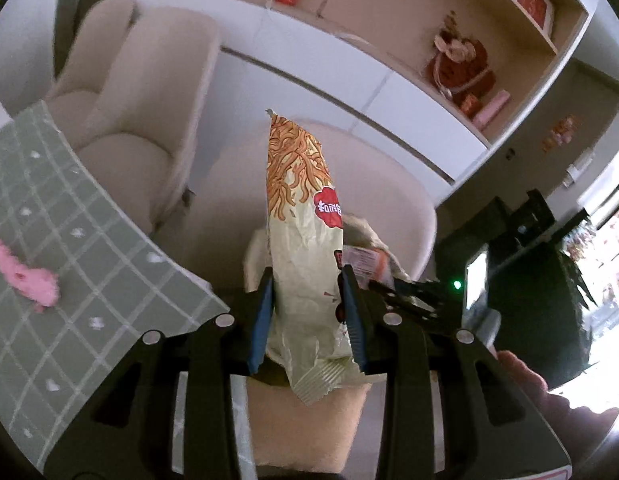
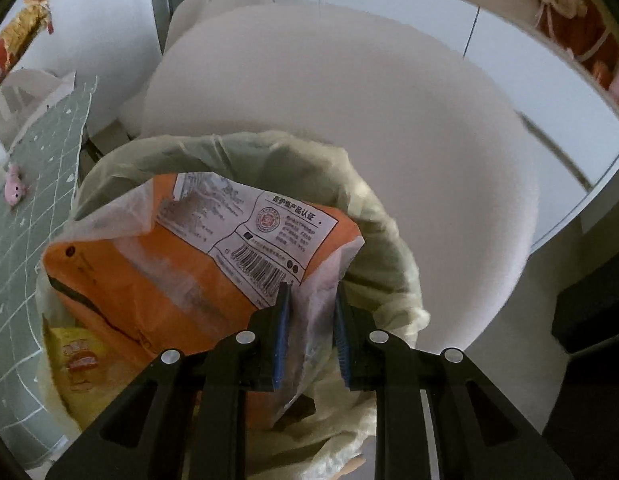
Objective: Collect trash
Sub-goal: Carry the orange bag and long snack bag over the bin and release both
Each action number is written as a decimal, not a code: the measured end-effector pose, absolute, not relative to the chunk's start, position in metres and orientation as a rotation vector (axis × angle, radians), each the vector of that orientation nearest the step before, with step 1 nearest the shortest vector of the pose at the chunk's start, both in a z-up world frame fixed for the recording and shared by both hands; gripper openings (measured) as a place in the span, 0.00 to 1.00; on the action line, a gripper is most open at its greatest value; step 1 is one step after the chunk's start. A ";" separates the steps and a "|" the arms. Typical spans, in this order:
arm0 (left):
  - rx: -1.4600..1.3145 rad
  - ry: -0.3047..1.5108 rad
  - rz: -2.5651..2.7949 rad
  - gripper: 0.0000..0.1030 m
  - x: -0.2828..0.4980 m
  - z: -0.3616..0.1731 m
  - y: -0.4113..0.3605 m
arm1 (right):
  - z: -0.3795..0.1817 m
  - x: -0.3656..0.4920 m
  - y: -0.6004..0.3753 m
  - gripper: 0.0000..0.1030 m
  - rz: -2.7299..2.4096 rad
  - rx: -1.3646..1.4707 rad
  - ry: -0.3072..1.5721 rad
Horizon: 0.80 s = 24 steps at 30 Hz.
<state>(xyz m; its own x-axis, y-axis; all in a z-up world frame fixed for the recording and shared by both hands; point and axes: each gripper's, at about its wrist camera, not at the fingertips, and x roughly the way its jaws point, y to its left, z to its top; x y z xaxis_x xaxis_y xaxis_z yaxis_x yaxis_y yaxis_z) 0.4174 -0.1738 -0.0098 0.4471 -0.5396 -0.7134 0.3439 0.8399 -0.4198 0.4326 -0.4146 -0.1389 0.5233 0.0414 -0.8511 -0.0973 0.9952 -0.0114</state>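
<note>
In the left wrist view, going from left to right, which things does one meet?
Pink scrap on the green checked cloth → noodle wrapper in the left hand-held gripper → orange package.

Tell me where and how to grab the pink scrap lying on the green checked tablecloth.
Grip the pink scrap across its narrow middle, coming straight down from above. It lies flat and elongated on the green checked tablecloth, so fingers should straddle its short width. Both grippers are full, the left gripper with a noodle wrapper, so free one first.
</note>
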 end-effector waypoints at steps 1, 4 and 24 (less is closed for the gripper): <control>-0.229 0.975 -0.568 0.30 0.420 -0.013 -0.179 | -0.139 0.433 -0.417 0.20 0.094 -0.044 1.017; -0.219 1.011 -0.607 0.30 0.427 -0.023 -0.201 | -0.135 0.433 -0.426 0.27 0.154 0.035 1.017; 0.032 1.342 -0.540 0.30 0.472 -0.115 -0.314 | -0.087 0.351 -0.526 0.44 0.045 0.258 0.790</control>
<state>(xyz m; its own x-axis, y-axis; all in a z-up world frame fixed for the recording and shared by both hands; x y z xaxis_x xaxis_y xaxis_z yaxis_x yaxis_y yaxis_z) 0.4717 -0.3136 -0.1152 0.1234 -0.3526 -0.9276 0.3885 0.8773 -0.2818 0.3507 -0.5259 -0.0867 0.7049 0.1359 -0.6962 0.0562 0.9677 0.2458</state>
